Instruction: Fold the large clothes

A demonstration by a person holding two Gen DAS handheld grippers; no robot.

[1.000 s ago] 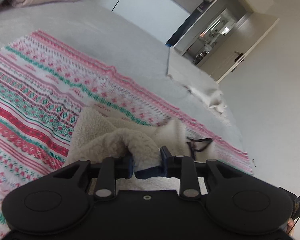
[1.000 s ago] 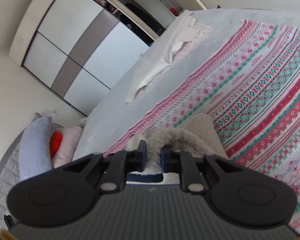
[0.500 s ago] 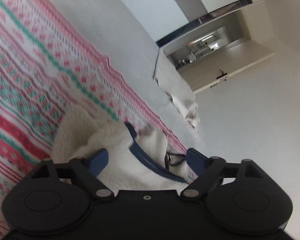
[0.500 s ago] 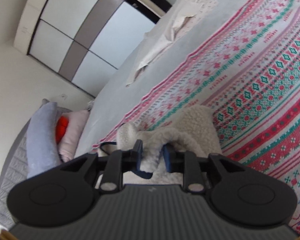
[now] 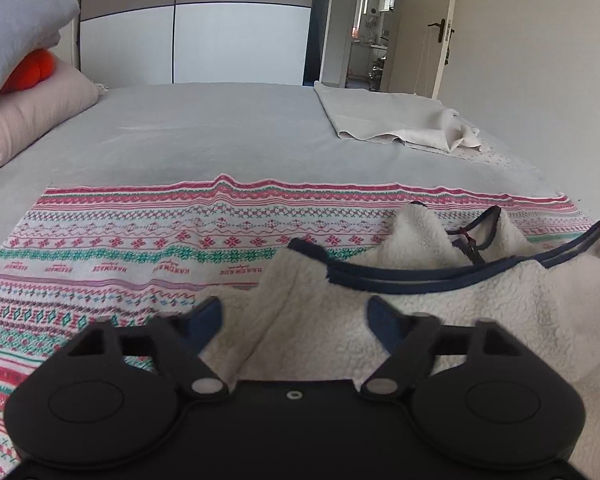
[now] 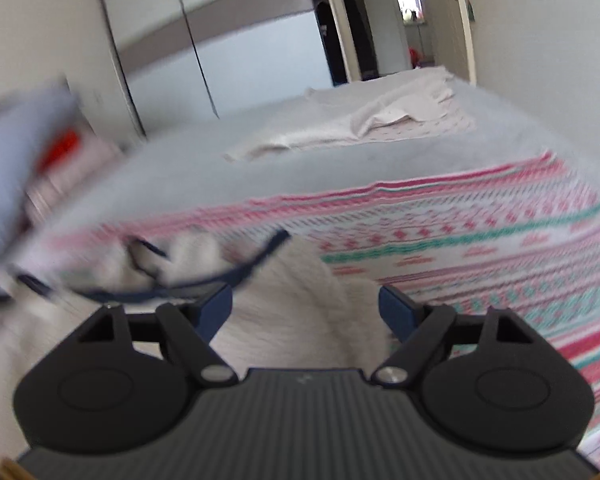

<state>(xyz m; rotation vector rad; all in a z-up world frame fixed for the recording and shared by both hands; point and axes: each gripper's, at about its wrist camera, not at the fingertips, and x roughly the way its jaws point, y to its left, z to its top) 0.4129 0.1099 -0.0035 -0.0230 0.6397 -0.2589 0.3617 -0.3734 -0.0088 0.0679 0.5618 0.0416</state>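
The left claw (image 5: pixel 296 318) stands spread, its two blue fingertips (image 5: pixel 206 316) clear of the cloth; the jaws have just been closing a little from a wider spread, and the fleece jacket (image 5: pixel 440 316) lies under and between them, not pinched. The right claw (image 6: pixel 306 304) is also spread, its jaws having just been opening, with the same fleece jacket (image 6: pixel 284 300) lying loose between the fingertips (image 6: pixel 396 306).

Each claw's black body covers the near part of the jacket, so its lower edge is hidden in both views. The right wrist view is smeared by motion; the jacket's dark blue trim (image 6: pixel 204 280) shows only as a streak at 10 o'clock of that claw, and the pile at the far left edge cannot be made out.

In the left wrist view the jacket spreads toward 2 o'clock and is cut off at the right edge; its navy trim (image 5: pixel 440 278) and a zip pull (image 5: pixel 470 246) show. It rests on one patterned blanket (image 5: pixel 140 240) of red, green and white bands, spread on the grey bed (image 5: pixel 220 132).

Farther out, at 1 o'clock, lies one pale sheet (image 5: pixel 392 120), rumpled. At 10 o'clock sits a stack of pillows (image 5: pixel 32 116) with something orange (image 5: pixel 30 70) tucked in. Behind stands a wardrobe (image 5: pixel 236 28), and an open door (image 5: pixel 440 28) at 1 o'clock.
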